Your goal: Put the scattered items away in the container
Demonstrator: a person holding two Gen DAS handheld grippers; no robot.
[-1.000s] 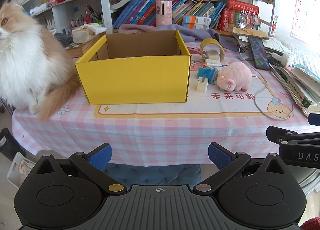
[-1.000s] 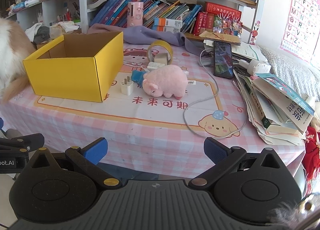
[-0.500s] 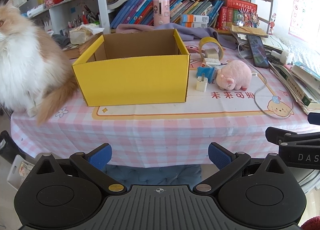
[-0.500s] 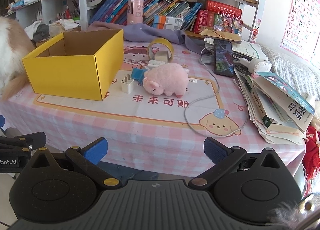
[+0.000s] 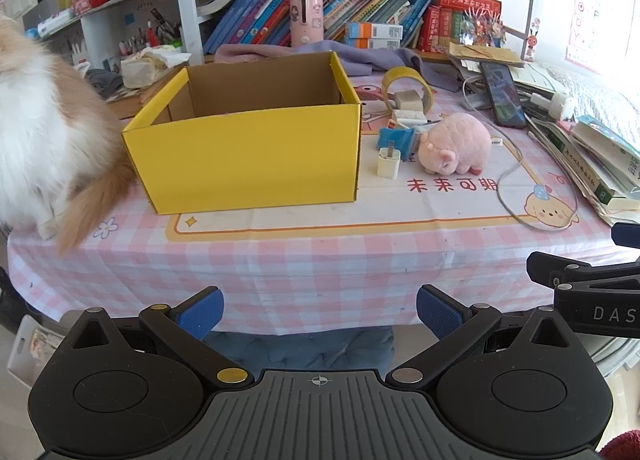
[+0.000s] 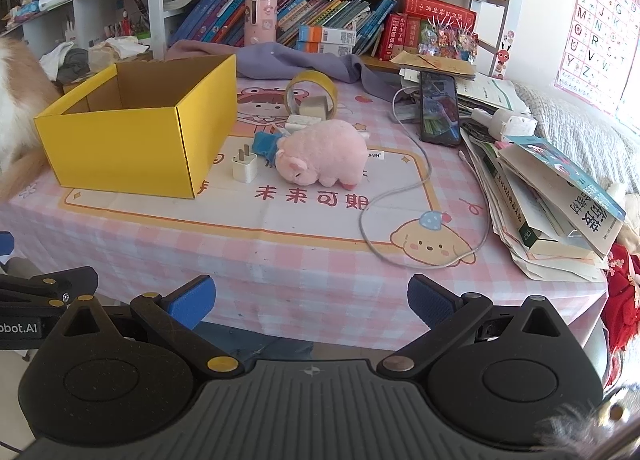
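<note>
An open yellow cardboard box stands on the pink checked tablecloth, with no items visible in the part of its inside that shows. Right of it lie a white plug charger, a pink plush pig, a blue item, small white blocks and a yellow tape roll. My left gripper is open and empty, short of the table's near edge. My right gripper is open and empty, also at the near edge.
A fluffy orange-and-white cat sits at the table's left, beside the box. A phone, a grey cable and a stack of books lie to the right. Bookshelves stand behind the table.
Both grippers have moved slightly closer to the table and higher; the box and items look larger. The cat has shifted a little left. Nothing was picked up.
</note>
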